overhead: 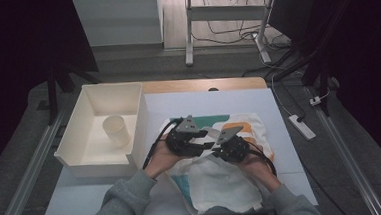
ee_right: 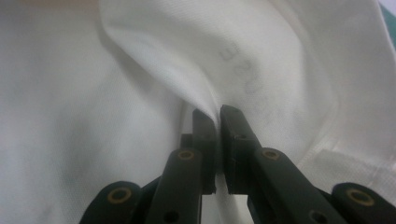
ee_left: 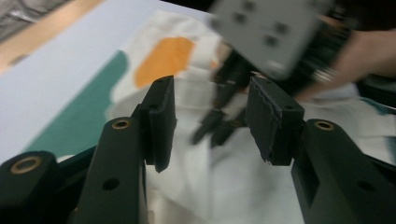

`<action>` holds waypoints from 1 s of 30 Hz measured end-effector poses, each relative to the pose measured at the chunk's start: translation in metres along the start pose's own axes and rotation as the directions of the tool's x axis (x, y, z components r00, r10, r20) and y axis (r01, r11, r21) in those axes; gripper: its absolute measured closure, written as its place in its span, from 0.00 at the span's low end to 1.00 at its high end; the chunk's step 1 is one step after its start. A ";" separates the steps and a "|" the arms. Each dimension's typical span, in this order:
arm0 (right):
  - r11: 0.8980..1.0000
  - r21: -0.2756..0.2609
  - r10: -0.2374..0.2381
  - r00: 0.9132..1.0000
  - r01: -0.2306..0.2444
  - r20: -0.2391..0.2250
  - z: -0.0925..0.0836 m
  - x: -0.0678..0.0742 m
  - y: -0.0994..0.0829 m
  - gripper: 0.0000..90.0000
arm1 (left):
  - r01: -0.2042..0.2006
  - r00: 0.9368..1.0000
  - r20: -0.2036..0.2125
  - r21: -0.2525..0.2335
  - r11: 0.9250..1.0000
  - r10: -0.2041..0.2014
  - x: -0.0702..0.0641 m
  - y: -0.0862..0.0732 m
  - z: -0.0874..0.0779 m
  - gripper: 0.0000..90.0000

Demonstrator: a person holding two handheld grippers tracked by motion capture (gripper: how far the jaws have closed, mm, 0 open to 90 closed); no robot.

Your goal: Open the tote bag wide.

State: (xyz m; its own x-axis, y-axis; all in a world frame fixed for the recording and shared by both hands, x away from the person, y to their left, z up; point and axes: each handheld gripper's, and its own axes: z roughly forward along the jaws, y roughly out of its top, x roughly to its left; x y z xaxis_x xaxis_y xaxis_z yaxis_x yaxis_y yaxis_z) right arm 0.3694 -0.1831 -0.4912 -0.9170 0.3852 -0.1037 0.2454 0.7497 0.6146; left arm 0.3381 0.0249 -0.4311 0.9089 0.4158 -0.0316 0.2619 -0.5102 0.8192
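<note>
Cloth (overhead: 218,178) lies crumpled on the white sheet (overhead: 178,100) that covers our table (overhead: 202,84) — a white piece printed with teal and orange patches, spread in front of us between the middle and the near edge. We hold both tools low over its middle, close together.

Our right tool (overhead: 220,147) has its jaws pinched on a raised fold of the cloth (ee_right: 205,100); in the right gripper view the white fabric rises in a ridge that runs straight into the narrow slit between the two black jaws, and faint printed letters show through the fabric just above them. We see the fold clamped there, the rest of the cloth draping away on both sides.

Our left tool (overhead: 206,145) sits just beside the right one, its jaws standing apart with nothing between them. In the left gripper view the cloth (ee_left: 196,154) lies below the gap between the jaws, the orange patch (ee_left: 163,60) and a teal band (ee_left: 79,116) beyond, and the right tool (ee_left: 219,126) shows blurred farther off with its grey plate (ee_left: 266,32) on top.

Left of the cloth stands a white box (overhead: 75,144) — open on top, with a pale cup (overhead: 116,130) upright inside it. The box touches the left edge of the sheet, well apart from both tools.
</note>
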 end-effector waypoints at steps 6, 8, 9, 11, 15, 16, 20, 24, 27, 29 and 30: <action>0.999 -0.017 0.051 0.998 -0.052 -0.043 0.000 -0.006 -0.003 0.95 | -0.034 0.998 0.059 0.064 0.997 0.030 -0.014 -0.001 0.009 0.56; 0.998 -0.018 0.055 0.997 -0.056 -0.046 0.000 -0.007 -0.004 0.95 | -0.045 0.997 0.071 0.091 0.995 0.039 -0.017 -0.003 0.012 0.55; 0.998 -0.020 0.058 0.997 -0.059 -0.049 0.000 -0.007 -0.004 0.95 | -0.051 0.996 0.077 0.106 0.993 0.043 -0.019 -0.005 0.014 0.55; 0.997 -0.023 0.068 0.996 -0.069 -0.056 0.000 -0.008 -0.005 0.95 | -0.055 0.995 0.091 0.129 0.990 0.044 -0.021 -0.008 0.018 0.55; 0.997 -0.027 0.075 0.995 -0.077 -0.064 0.001 -0.009 -0.006 0.95 | -0.080 0.994 0.090 0.173 0.982 0.065 -0.026 -0.012 0.025 0.52; 0.996 -0.028 0.077 0.995 -0.079 -0.063 0.001 -0.009 -0.006 0.95 | -0.089 0.994 0.086 0.179 0.980 0.074 -0.027 -0.012 0.026 0.52; 0.996 -0.029 0.077 0.995 -0.079 -0.067 0.001 -0.010 -0.006 0.95 | -0.102 0.991 0.106 0.188 0.977 0.083 -0.029 -0.013 0.027 0.50; 0.996 -0.034 0.085 0.994 -0.087 -0.075 0.001 -0.011 -0.008 0.95 | -0.102 0.990 0.112 0.195 0.976 0.081 -0.031 -0.015 0.028 0.48; 0.995 -0.037 0.089 0.993 -0.092 -0.079 0.001 -0.011 -0.008 0.95 | -0.108 0.989 0.124 0.207 0.972 0.084 -0.032 -0.016 0.030 0.46; 0.995 -0.039 0.088 0.993 -0.091 -0.082 0.001 -0.012 -0.008 0.95 | -0.114 0.987 0.133 0.219 0.969 0.086 -0.034 -0.018 0.033 0.46; 0.995 -0.038 0.088 0.993 -0.091 -0.082 0.001 -0.012 -0.009 0.95 | -0.121 0.986 0.135 0.226 0.967 0.092 -0.035 -0.018 0.034 0.46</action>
State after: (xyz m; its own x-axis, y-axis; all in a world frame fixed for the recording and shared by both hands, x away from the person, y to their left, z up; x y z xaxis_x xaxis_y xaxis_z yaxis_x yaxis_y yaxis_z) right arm 0.3787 -0.1934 -0.4962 -0.9145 0.4042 0.0151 0.3160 0.6906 0.6506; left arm 0.3122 -0.0058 -0.4642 0.9647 0.2612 -0.0333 0.2162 -0.7135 0.6664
